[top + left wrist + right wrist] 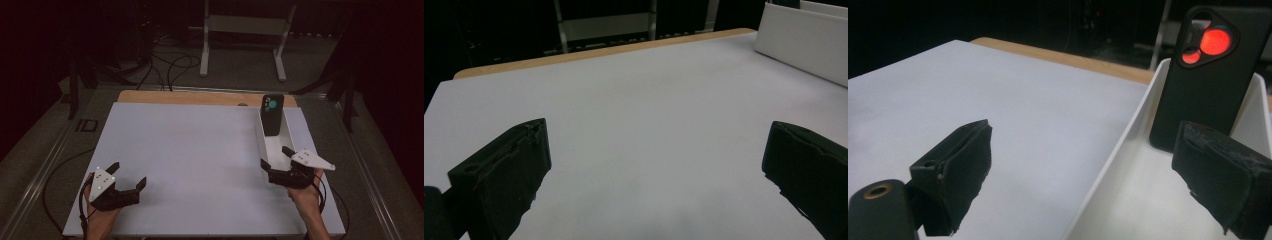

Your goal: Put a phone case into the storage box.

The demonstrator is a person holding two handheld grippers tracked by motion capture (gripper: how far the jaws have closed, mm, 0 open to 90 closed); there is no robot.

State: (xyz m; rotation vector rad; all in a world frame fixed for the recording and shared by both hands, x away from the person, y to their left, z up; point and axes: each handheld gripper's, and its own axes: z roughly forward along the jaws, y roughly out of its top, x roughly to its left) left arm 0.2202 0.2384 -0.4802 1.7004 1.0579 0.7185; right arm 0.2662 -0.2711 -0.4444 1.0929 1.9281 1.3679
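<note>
Phone (272,116), black and matte with a rounded camera cut-out, is standing upright at the far end of a narrow white tray (264,145), leaning against the tray's far wall. The tray is sitting at the right side of the bench (190,160), its long axis running away from the person.

Right tongs (276,157) are standing released, jaws wide apart, at the near end of the tray: one jaw is lying outside the near left wall, the other over the tray's inside. That wall is running between the jaws, and the phone is sitting well beyond them. Left tongs (131,173) are likewise released, jaws spread, resting low over the bare near-left part of the bench, well apart from the tray.

Around the work, a pale wooden strip is edging the bench's far side; behind it a white metal frame (245,30) is standing on the floor with dark cables trailing near it.

The high view is showing the lens area as teal; the right gripper view (1083,165) is showing it glowing red (1205,75) and is revealing the tray's smooth, thin plastic walls (1108,165). The left gripper view (656,150) is presenting the tray's outer side (799,45) at upper right and the bench's smooth white sheet (634,100).

Jaw pads are looking black and rough-edged.
</note>
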